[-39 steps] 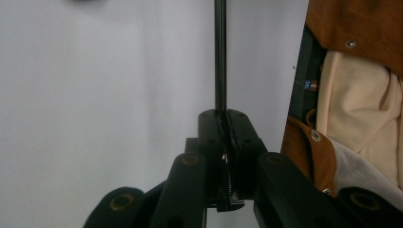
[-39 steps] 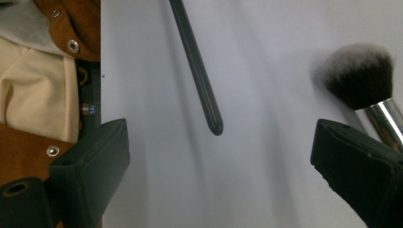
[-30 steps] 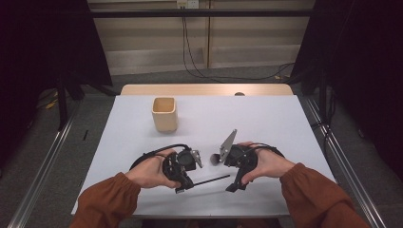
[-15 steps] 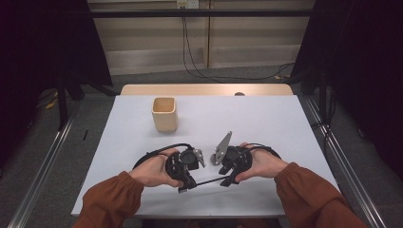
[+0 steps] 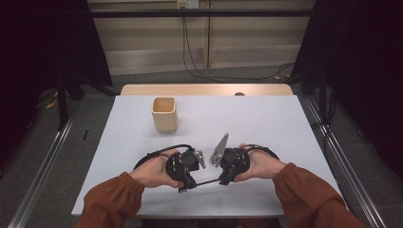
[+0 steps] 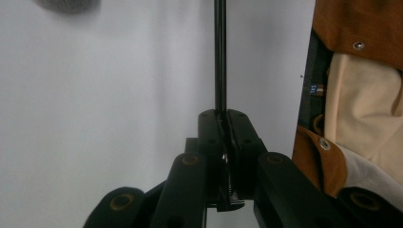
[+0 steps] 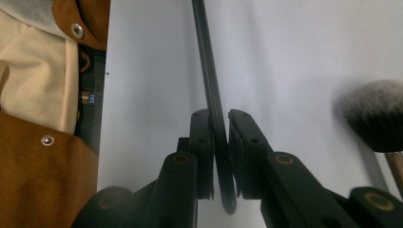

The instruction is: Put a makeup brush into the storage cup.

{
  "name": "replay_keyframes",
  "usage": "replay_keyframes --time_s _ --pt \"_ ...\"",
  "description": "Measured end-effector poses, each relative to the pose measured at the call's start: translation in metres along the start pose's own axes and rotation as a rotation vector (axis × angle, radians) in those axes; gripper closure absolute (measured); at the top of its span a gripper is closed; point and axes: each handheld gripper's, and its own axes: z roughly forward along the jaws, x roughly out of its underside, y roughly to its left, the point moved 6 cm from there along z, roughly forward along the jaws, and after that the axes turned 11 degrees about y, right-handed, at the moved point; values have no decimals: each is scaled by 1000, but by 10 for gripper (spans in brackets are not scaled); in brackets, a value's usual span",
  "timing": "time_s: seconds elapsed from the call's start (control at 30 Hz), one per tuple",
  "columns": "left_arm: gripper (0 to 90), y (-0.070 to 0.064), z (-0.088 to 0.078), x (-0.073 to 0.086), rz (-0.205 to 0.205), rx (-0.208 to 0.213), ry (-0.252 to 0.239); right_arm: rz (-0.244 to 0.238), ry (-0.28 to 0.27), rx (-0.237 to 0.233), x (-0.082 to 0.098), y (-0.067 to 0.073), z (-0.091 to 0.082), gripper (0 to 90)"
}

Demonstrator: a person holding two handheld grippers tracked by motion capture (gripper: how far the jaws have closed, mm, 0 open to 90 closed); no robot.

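A thin black rod (image 5: 204, 182) spans the gap between my two grippers near the table's front edge. My left gripper (image 5: 184, 184) is shut on one end of it. In the left gripper view the rod (image 6: 219, 57) runs straight up from the closed left gripper (image 6: 223, 116). My right gripper (image 5: 223, 179) has just been closing and now pinches the other end. In the right gripper view the rod (image 7: 204, 47) sits clamped between the pads of the right gripper (image 7: 219, 116).
A tan cup (image 5: 164, 114) stands upright at the back left of the white table (image 5: 266, 123). A fluffy grey brush head (image 7: 373, 118) lies beside the right gripper, and that brush head (image 6: 69, 4) sits past the rod's far end. The person's brown sleeves (image 5: 309, 194) reach in from the front edge.
The right gripper has edged left toward the left one and its jaws have closed onto the black rod. The left gripper has stayed put, still gripping it.
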Motion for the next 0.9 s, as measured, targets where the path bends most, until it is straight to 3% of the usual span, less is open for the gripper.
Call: replay_keyframes --time_s 0.1,0.13,0.2,0.27,0.37,0.5,0.63,0.73,0.9 --pt "856 0 0 1 17 -12 8 -8 0 -3 -1 3 0 839" --pt "856 -1 1 0 -1 -11 -13 -21 -3 11 -1 2 0 843" --pt "856 0 1 0 6 -8 -10 -28 -10 12 -1 2 1 846" --pt "856 2 2 1 25 -31 -4 -39 -22 16 -3 3 1 854" --pt "855 2 3 3 12 -18 -18 -36 -23 9 -3 3 1 858" --pt "850 5 3 4 31 -22 -11 -46 -21 11 -3 3 2 861" --pt "827 7 0 2 -12 -9 -73 -39 -33 17 -1 2 0 861" --pt "765 10 -2 3 -3 -14 -84 -33 -31 3 0 4 -1 861" --pt "561 13 -1 3 -39 -38 -140 -14 -49 21 1 2 -1 861"
